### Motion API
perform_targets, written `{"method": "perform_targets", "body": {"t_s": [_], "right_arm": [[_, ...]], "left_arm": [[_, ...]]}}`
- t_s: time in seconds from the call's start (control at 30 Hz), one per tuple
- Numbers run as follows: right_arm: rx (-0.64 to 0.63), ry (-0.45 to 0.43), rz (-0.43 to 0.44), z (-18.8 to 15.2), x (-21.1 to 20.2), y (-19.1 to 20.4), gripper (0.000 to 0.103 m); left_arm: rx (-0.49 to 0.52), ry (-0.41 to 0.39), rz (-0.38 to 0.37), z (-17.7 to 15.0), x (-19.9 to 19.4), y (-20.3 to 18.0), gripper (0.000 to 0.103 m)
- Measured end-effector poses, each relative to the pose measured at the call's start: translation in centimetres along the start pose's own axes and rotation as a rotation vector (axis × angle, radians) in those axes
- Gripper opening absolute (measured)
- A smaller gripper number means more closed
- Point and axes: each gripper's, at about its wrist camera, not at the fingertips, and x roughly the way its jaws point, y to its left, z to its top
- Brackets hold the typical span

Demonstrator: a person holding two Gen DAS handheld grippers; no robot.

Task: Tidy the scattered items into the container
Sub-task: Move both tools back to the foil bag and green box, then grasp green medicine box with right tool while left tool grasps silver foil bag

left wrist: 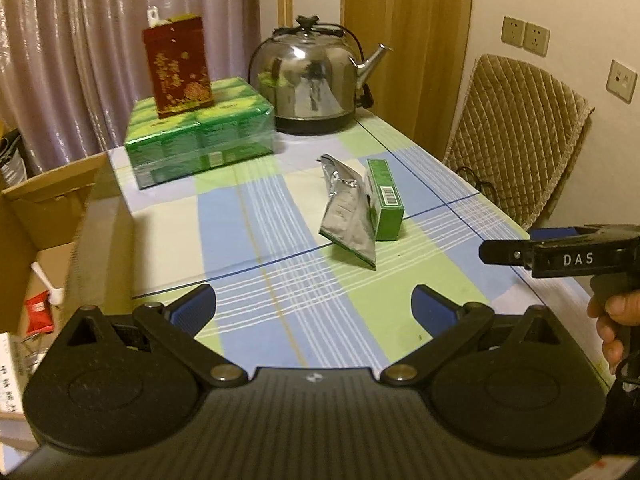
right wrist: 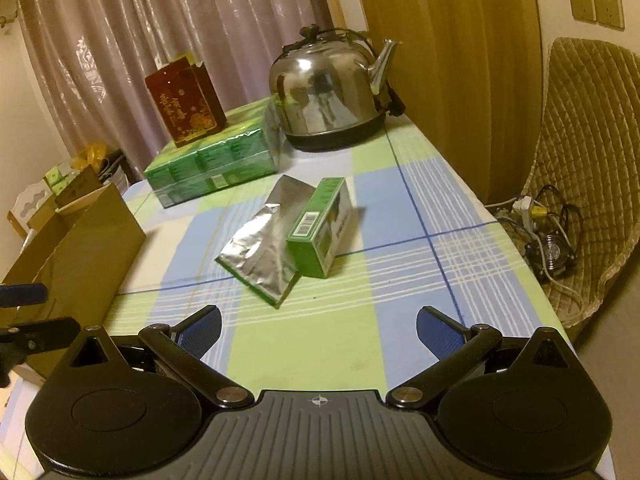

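A silver foil pouch (left wrist: 350, 210) (right wrist: 260, 250) lies mid-table, leaning against a small green box (left wrist: 386, 200) (right wrist: 320, 228) that lies on its side. An open cardboard box (left wrist: 44, 216) (right wrist: 76, 248) stands at the table's left edge. My left gripper (left wrist: 314, 308) is open and empty, short of the pouch. My right gripper (right wrist: 318, 330) is open and empty, also short of the pouch; its body shows at the right edge of the left wrist view (left wrist: 560, 254).
A wrapped pack of green boxes (left wrist: 200, 140) (right wrist: 212, 162) with a red box (left wrist: 178, 68) (right wrist: 188, 102) on top stands at the far left. A steel kettle (left wrist: 312, 80) (right wrist: 332, 92) stands behind. A padded chair (left wrist: 516, 136) (right wrist: 588, 168) is to the right.
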Motion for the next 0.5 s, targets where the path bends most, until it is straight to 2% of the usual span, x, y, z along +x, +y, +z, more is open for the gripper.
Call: {"method": "perform_targets", "body": {"t_s": [0.5], "right_arm": [[-0.050,0.019,0.016,3.5,6.2,-0.6,0.101]], "left_arm": [[0.035,0.058,0.028,1.8,9.3,-0.1,0.100]]}}
